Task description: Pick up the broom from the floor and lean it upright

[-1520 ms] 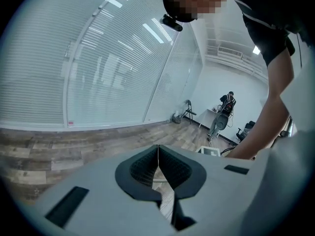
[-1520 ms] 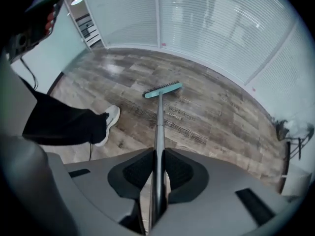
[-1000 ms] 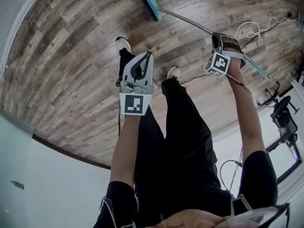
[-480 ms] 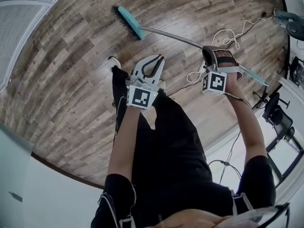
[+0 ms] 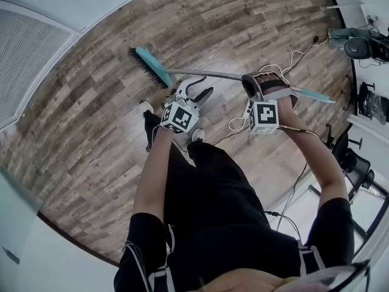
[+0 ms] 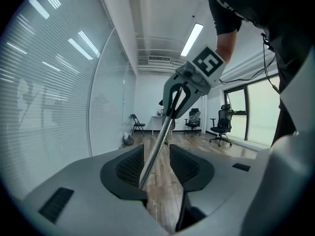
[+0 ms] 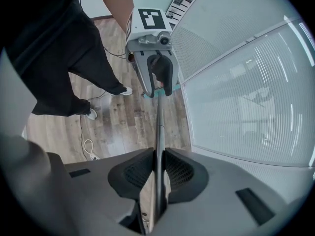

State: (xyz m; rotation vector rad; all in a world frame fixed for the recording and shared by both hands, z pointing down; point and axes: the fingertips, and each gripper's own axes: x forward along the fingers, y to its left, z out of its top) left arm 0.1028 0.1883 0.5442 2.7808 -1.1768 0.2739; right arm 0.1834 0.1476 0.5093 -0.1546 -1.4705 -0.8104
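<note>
The broom (image 5: 203, 73) slants head-down over the wood floor (image 5: 79, 139), its teal head (image 5: 149, 66) to my left. My right gripper's (image 5: 258, 83) fingers clench its grey handle. My left gripper's (image 5: 200, 90) fingers have just been opening and are released, with the handle between them. A blinded glass wall (image 7: 246, 97) stands close, and a white cable (image 5: 285, 62) lies loose on the floor.

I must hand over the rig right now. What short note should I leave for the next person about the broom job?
Left gripper: open, jaws just opened; the broom runs between them, not pinched.
Right gripper: shut on the broom, nearer its teal end.
Broom: raised, slanting, brush head lowest; whether it is clear of the floor is unclear.
Done: pickup.
Left: probably re-grip with the left, stand the broom upright, lean it.
</note>
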